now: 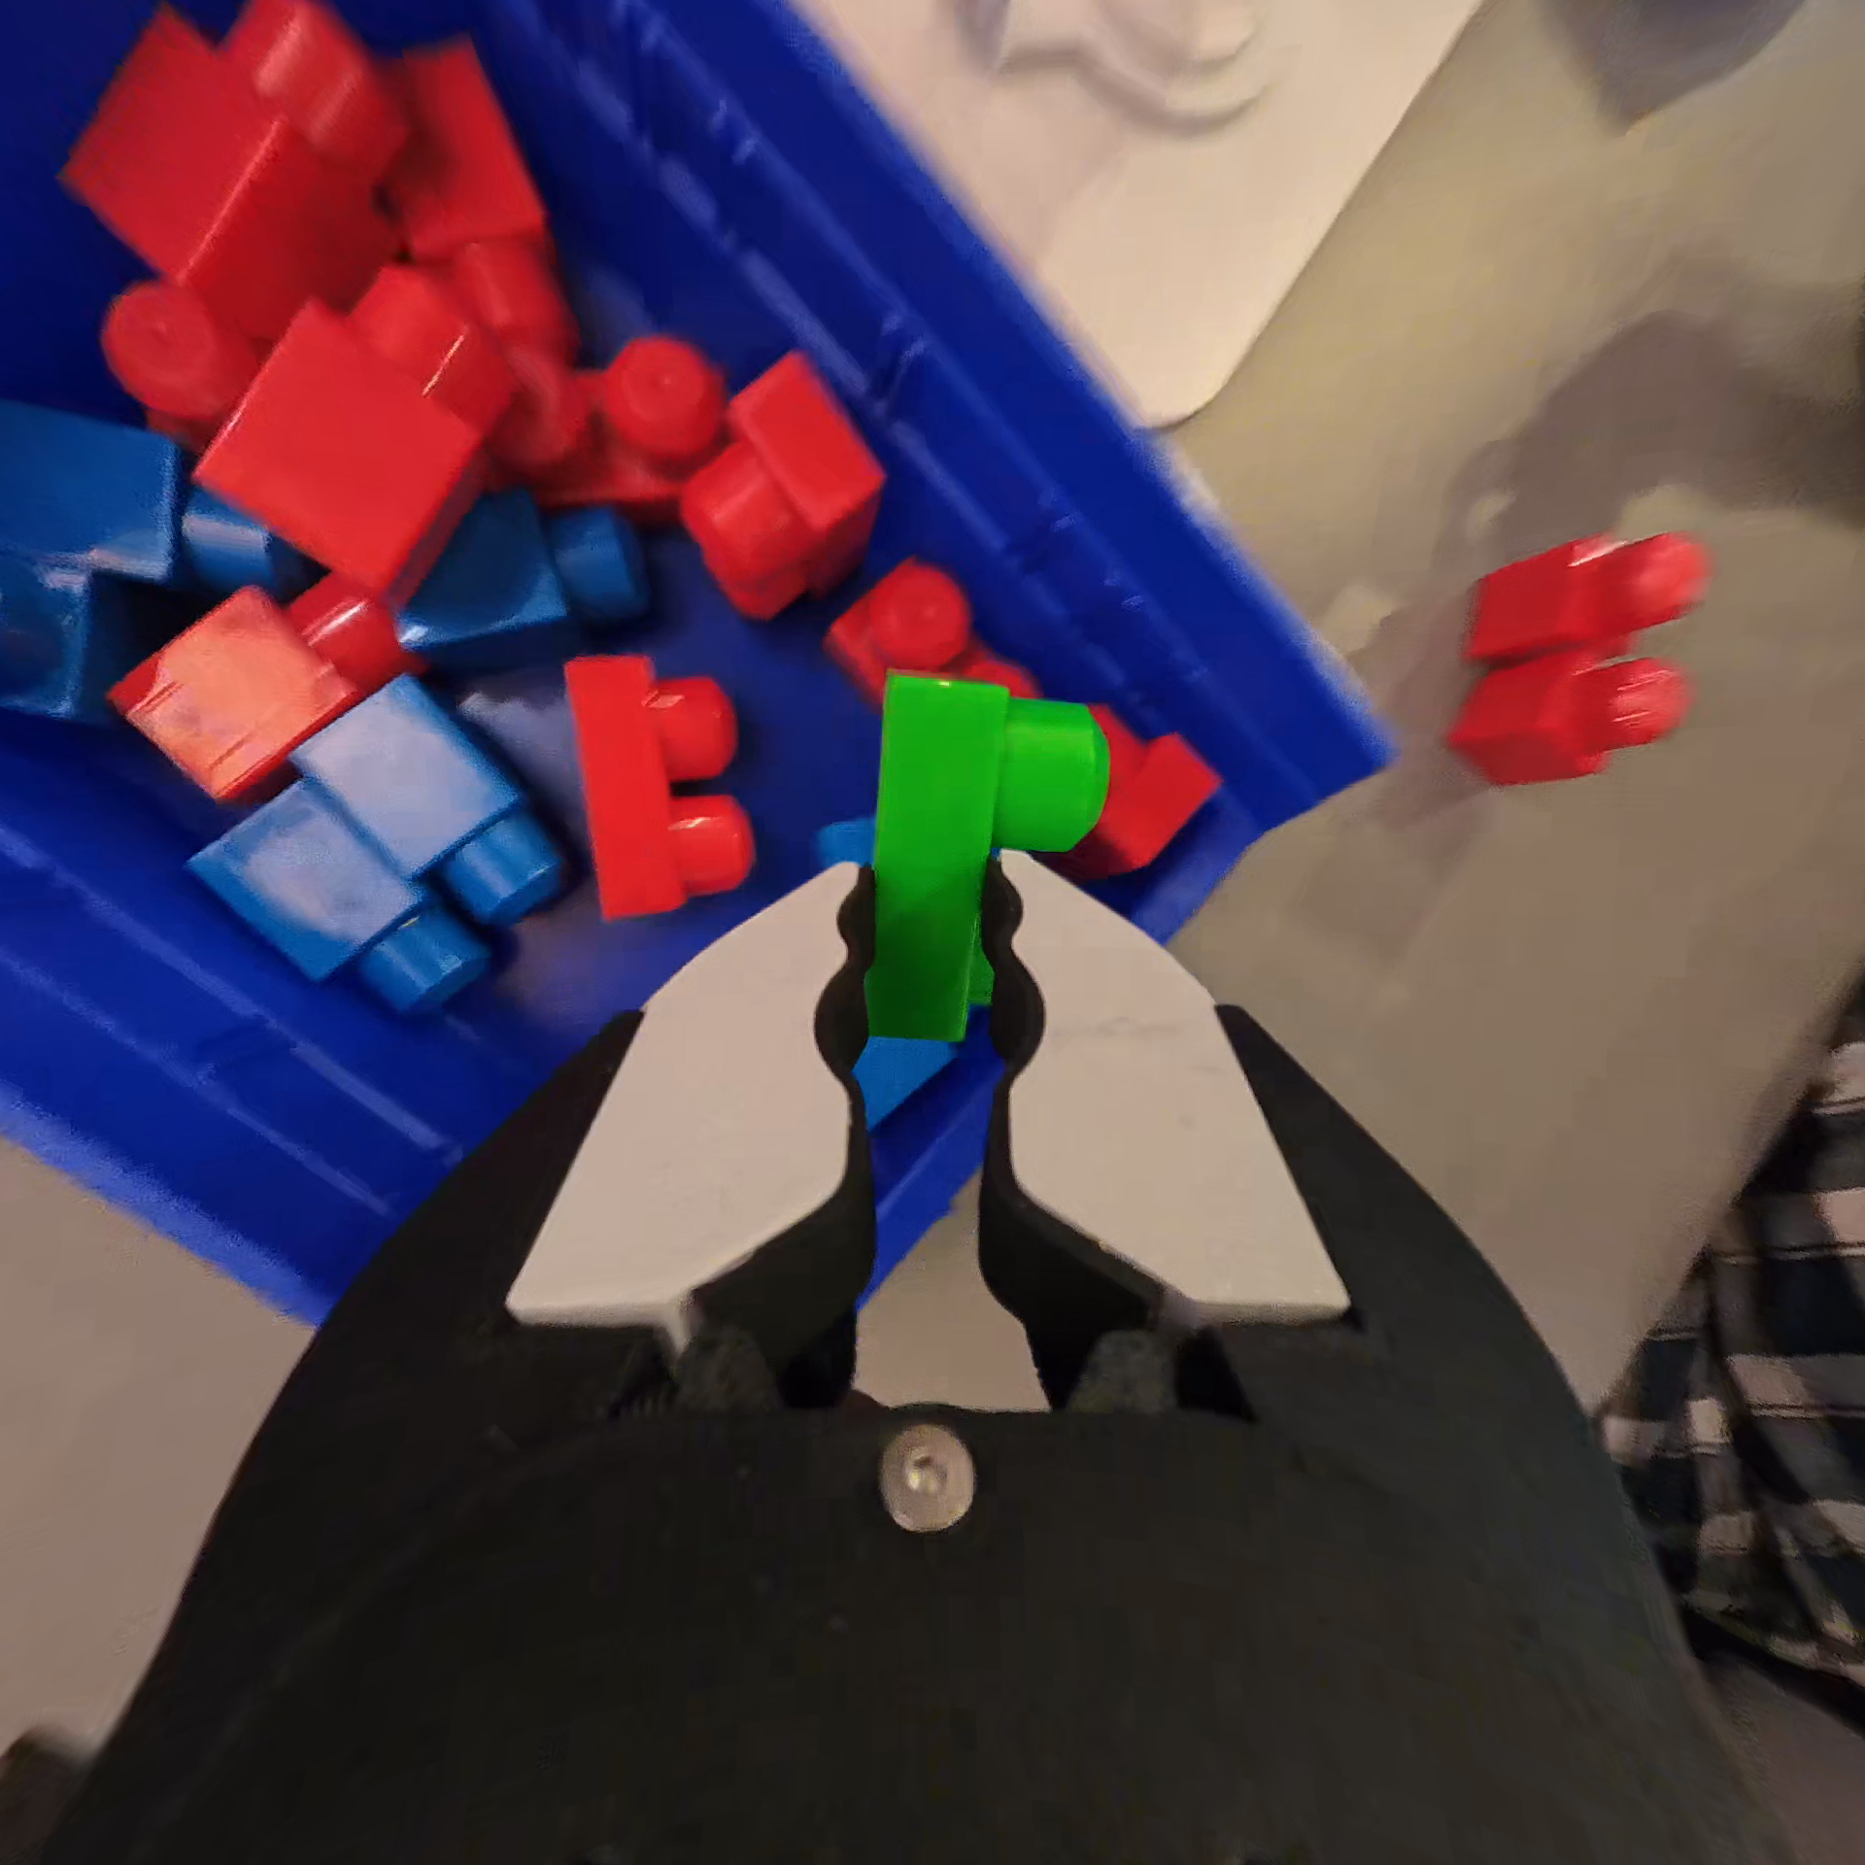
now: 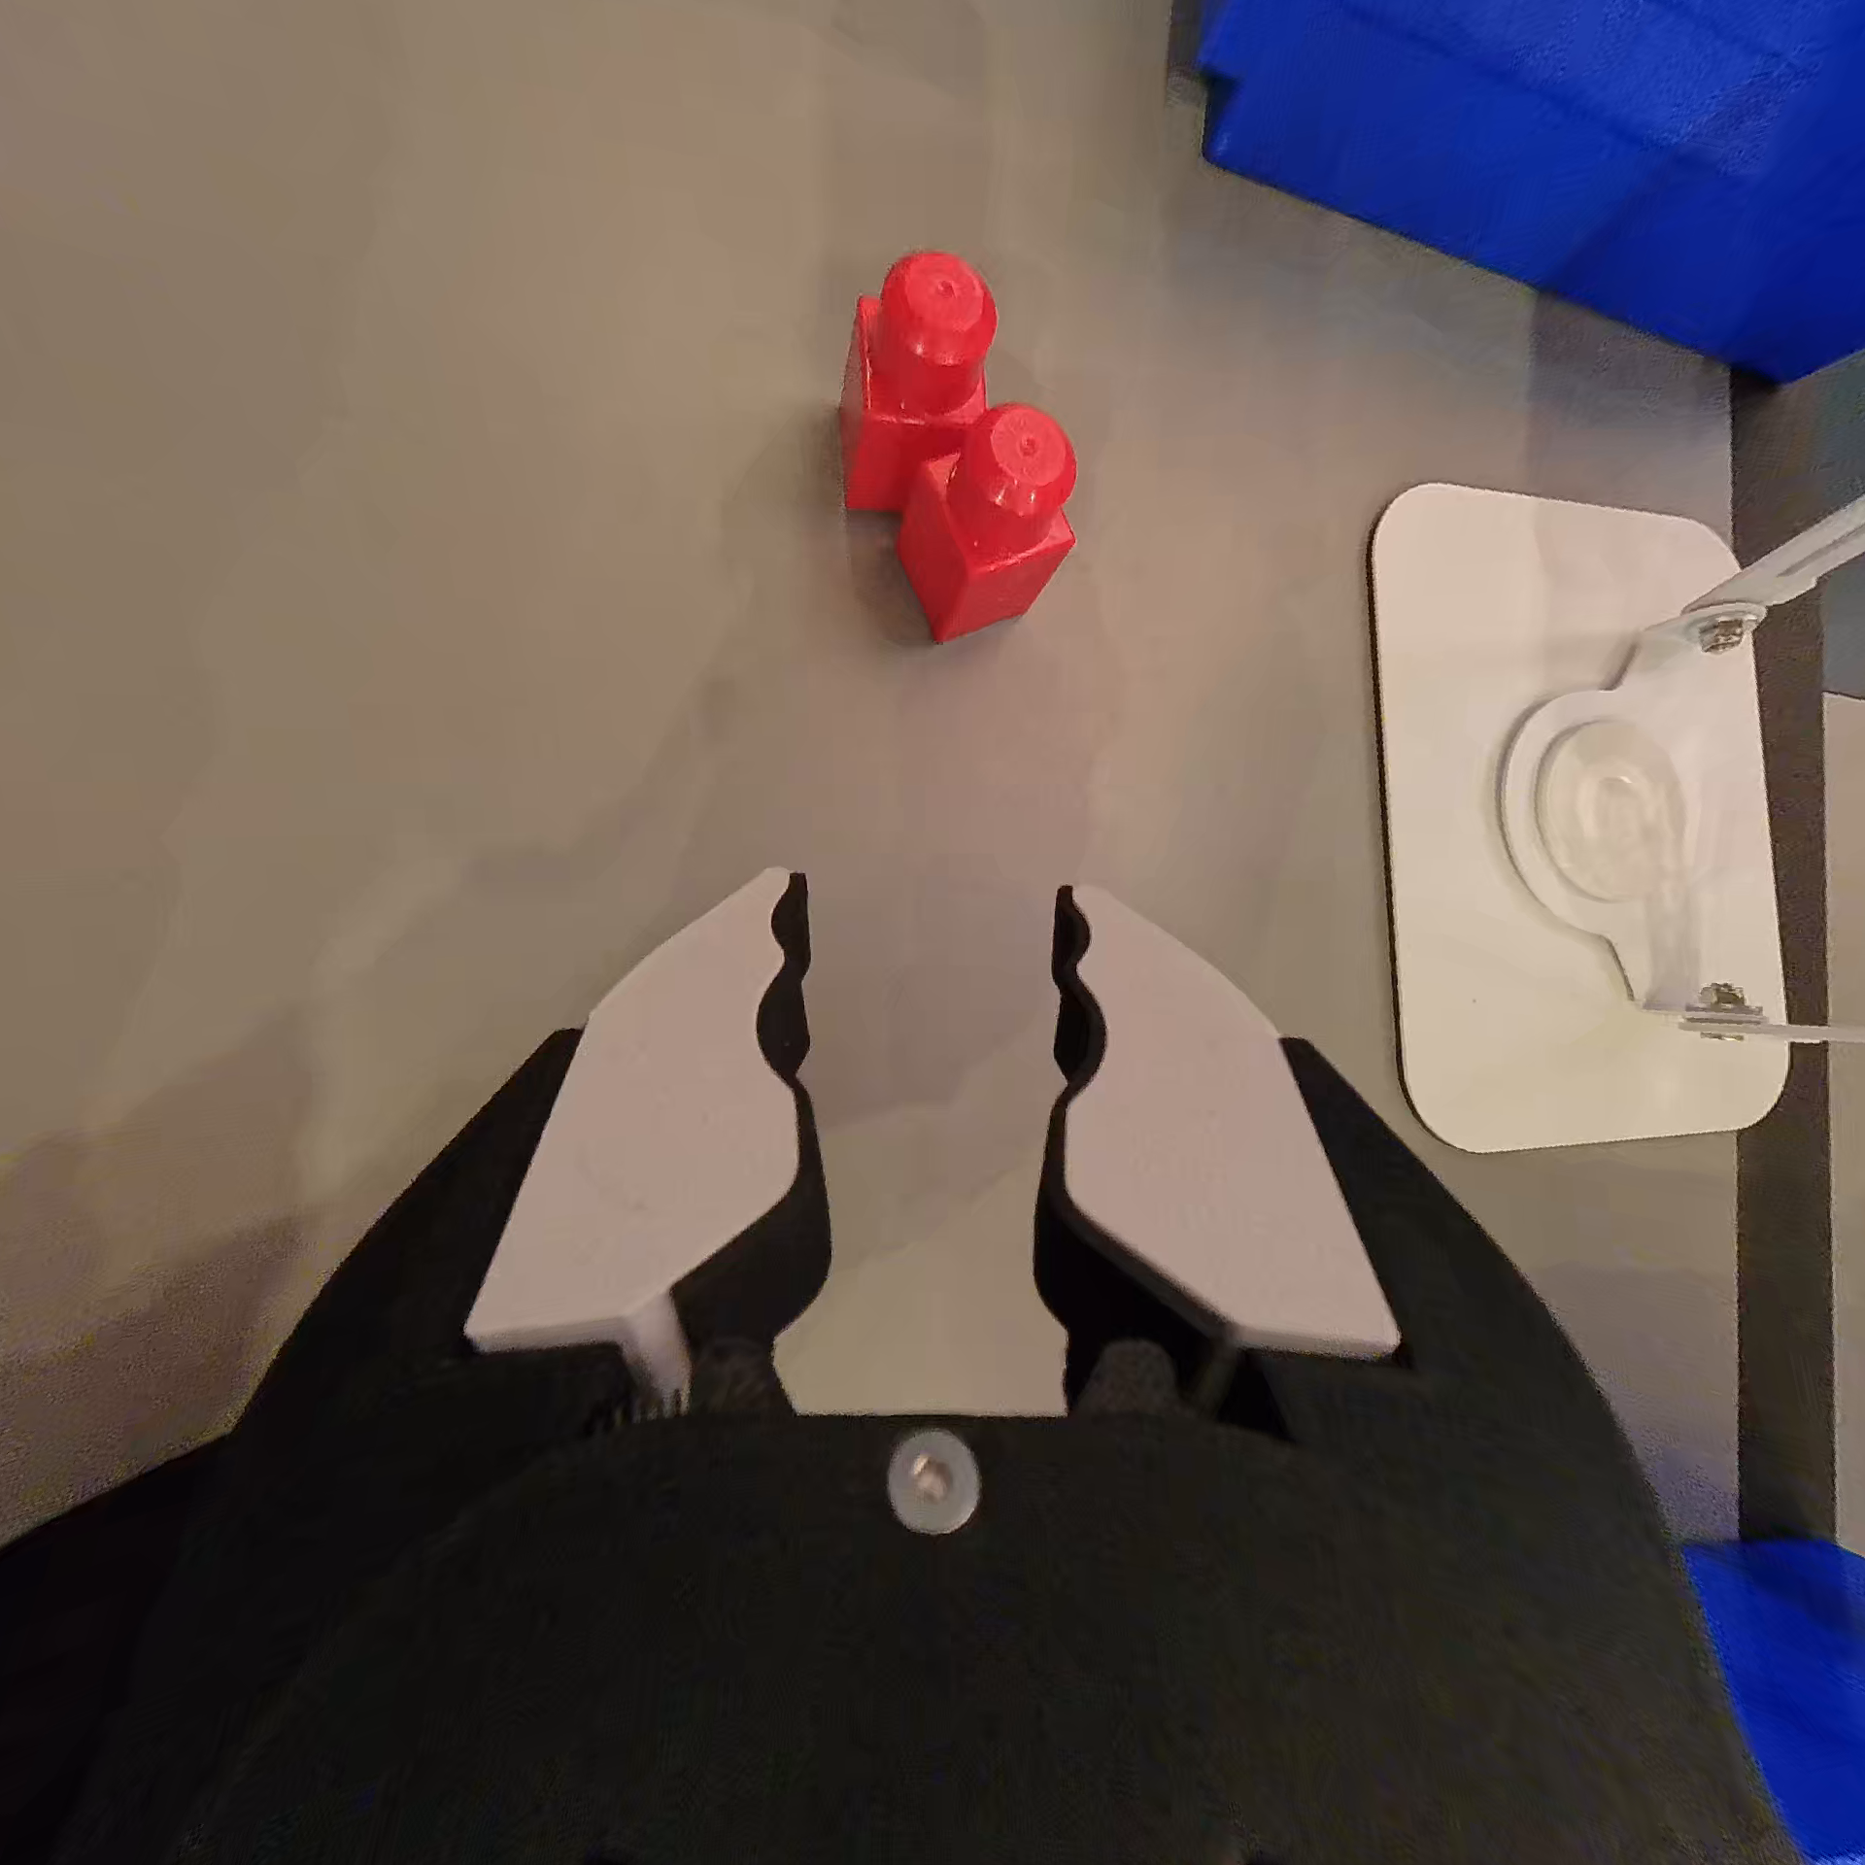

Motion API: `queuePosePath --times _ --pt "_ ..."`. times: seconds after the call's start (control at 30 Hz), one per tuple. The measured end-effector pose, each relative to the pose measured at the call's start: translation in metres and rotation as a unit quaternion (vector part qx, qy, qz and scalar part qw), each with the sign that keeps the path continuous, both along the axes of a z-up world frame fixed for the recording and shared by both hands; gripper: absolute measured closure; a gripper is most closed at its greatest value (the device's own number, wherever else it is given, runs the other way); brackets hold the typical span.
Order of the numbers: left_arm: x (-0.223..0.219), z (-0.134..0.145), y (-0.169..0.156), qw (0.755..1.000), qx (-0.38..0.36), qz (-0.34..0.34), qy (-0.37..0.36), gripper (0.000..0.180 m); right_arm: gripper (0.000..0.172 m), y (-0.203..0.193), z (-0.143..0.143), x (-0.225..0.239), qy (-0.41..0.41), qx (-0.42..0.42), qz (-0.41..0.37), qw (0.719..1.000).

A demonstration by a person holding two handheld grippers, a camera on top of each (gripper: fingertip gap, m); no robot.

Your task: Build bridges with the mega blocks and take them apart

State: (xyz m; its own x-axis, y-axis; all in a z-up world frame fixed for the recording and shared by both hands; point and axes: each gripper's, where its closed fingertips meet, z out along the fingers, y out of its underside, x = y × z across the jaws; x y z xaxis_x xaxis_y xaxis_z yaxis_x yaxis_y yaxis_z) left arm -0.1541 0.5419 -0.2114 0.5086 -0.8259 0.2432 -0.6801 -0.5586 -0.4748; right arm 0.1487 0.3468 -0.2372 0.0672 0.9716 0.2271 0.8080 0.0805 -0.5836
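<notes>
Two grippers in play. Left gripper (image 1: pixel 926 878) is clenched on a green block (image 1: pixel 939 858), both black wavy pads pressed against its flat body, one stud sticking out to the right past the fingertips. Held block hangs over the near corner of a blue bin (image 1: pixel 1060 484); a bit of blue block shows just under it between the fingers. Behind the fingertips the bin holds a loose pile: a red two-stud block (image 1: pixel 646 787) lying on its side, blue blocks (image 1: pixel 373 838) left of it, more red blocks (image 1: pixel 333 444) heaped toward the far left. Whole left view is motion-blurred. Checked fabric (image 1: pixel 1756 1413) shows at the right edge.

Right gripper (image 2: pixel 928 893) is released, fingers well apart with bare grey table (image 2: pixel 404 505) showing between them, pads touching nothing. Farther ahead, two red single-stud blocks (image 2: pixel 959 454) stand upright on the table, touching corner to corner, studs up; the same pair shows in the left view outside the bin. To the right, a white plate (image 2: pixel 1463 807) with a clear plastic mount on it sits on the table. Blue bin corner shows at the far top right.
</notes>
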Motion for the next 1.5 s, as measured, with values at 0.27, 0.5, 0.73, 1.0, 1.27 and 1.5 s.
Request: queuePosePath --times 0.27,0.5,0.73,1.0,1.27,1.5 --pt "0.069 0.033 -0.106 0.992 0.062 -0.096 -0.049 0.161 0.123 -0.010 0.009 0.002 -0.003 0.005 -0.010 1.000" --pt "0.152 0.037 -0.200 0.975 0.045 -0.183 -0.117 0.161 0.115 -0.025 0.025 -0.013 0.038 0.020 -0.023 0.999" --pt "0.231 0.035 -0.240 0.945 -0.079 -0.123 -0.292 0.161 0.100 -0.035 0.036 -0.022 0.040 0.077 -0.039 0.995" --pt "0.274 0.042 -0.254 0.865 -0.205 -0.038 -0.456 0.162 0.063 -0.046 0.040 -0.038 0.079 0.179 -0.066 0.978" --pt "0.273 0.042 -0.258 0.851 -0.199 -0.023 -0.485 0.155 0.088 -0.042 0.044 -0.038 0.101 0.173 -0.082 0.976" --pt "0.209 0.023 -0.221 0.948 0.076 -0.014 -0.307 0.131 0.088 -0.036 -0.006 -0.028 0.060 -0.016 -0.071 0.996"
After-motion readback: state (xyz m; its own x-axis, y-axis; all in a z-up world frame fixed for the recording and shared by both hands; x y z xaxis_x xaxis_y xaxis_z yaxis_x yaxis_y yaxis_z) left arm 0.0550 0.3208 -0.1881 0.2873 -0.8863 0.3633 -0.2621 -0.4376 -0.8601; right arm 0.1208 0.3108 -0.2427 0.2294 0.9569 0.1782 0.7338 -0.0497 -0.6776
